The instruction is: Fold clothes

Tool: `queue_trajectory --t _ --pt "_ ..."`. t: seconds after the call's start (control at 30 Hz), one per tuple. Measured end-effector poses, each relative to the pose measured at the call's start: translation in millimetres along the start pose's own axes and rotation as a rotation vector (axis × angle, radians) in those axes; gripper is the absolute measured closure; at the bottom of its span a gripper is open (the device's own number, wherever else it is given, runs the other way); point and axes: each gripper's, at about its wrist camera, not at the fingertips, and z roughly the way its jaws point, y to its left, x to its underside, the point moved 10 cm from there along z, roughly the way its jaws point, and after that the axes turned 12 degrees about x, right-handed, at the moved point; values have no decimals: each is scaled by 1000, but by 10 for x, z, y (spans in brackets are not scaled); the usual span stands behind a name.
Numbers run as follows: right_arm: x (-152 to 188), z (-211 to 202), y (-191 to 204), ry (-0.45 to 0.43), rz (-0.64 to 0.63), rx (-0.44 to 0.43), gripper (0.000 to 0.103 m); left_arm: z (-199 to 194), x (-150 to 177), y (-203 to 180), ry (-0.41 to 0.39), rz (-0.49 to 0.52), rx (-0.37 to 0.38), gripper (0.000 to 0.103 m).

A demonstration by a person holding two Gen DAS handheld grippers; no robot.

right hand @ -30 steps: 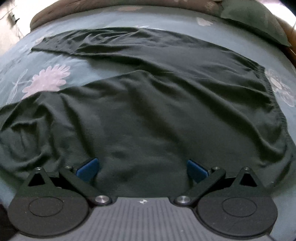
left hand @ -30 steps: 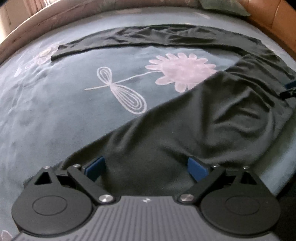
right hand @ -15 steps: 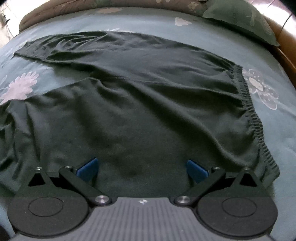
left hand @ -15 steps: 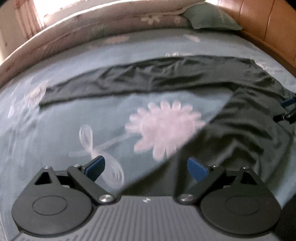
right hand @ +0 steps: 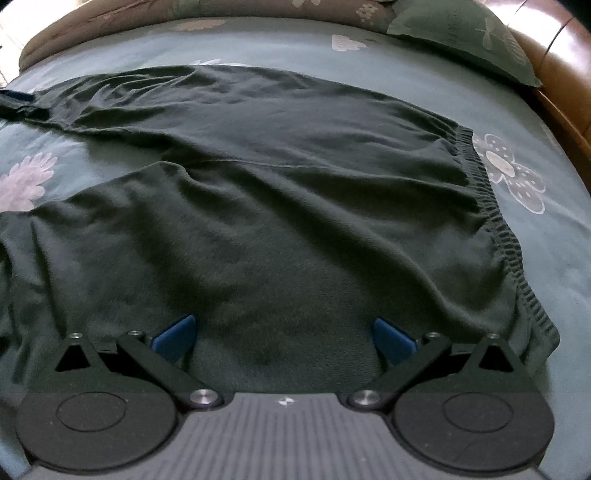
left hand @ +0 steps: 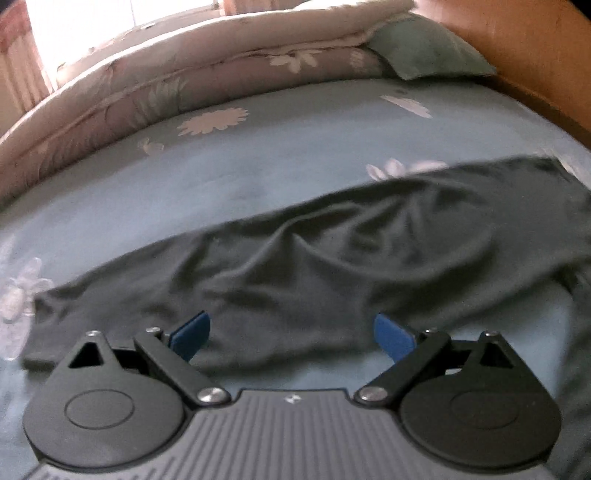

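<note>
Dark green trousers (right hand: 280, 206) lie spread on a blue flowered bedsheet (right hand: 554, 236), with the elastic waistband (right hand: 495, 221) at the right and two legs running left. My right gripper (right hand: 284, 334) hovers open over the near leg close to the waist, with nothing between its blue pads. In the left wrist view the far leg (left hand: 332, 266) lies wrinkled across the frame, its cuff at the lower left. My left gripper (left hand: 291, 334) is open just above that leg's near edge. A small part of the left gripper (right hand: 16, 96) shows at the far left of the right wrist view.
A rolled brownish flowered quilt (left hand: 177, 85) runs along the far side of the bed. A green pillow (right hand: 469, 33) lies at the far right corner against an orange-brown headboard (right hand: 561, 92). Bare bedsheet (left hand: 258, 162) stretches between the trousers and the quilt.
My left gripper has travelled from the near leg across the sheet to the far leg. My right gripper has shifted right along the trousers toward the waistband. Both stayed open.
</note>
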Motion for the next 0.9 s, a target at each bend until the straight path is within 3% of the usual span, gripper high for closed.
queue_trajectory --t 0.13,0.23,0.33,0.47,0.57,0.73,0.9 --pt "-9 6 1 19 -1 2 0 234 153 51 34 -64 18 7" --pt "-7 14 8 18 4 5 0 122 331 -6 13 -47 33 6" --pt "-48 -7 17 30 6 -2 0 -68 451 -42 35 -17 5 6" --pt "-138 -50 33 59 4 -17 0 -385 454 -89 -7 -23 -52 6" --pt "-488 -200 116 -39 15 -80 0 -473 482 -182 -21 -70 -47 6" --pt "-1269 -148 291 -175 23 -93 0 -418 526 -439 -5 -72 -23 6" --pt "-1635 335 600 -156 -41 -64 0 -391 500 -728 6 -18 17 6"
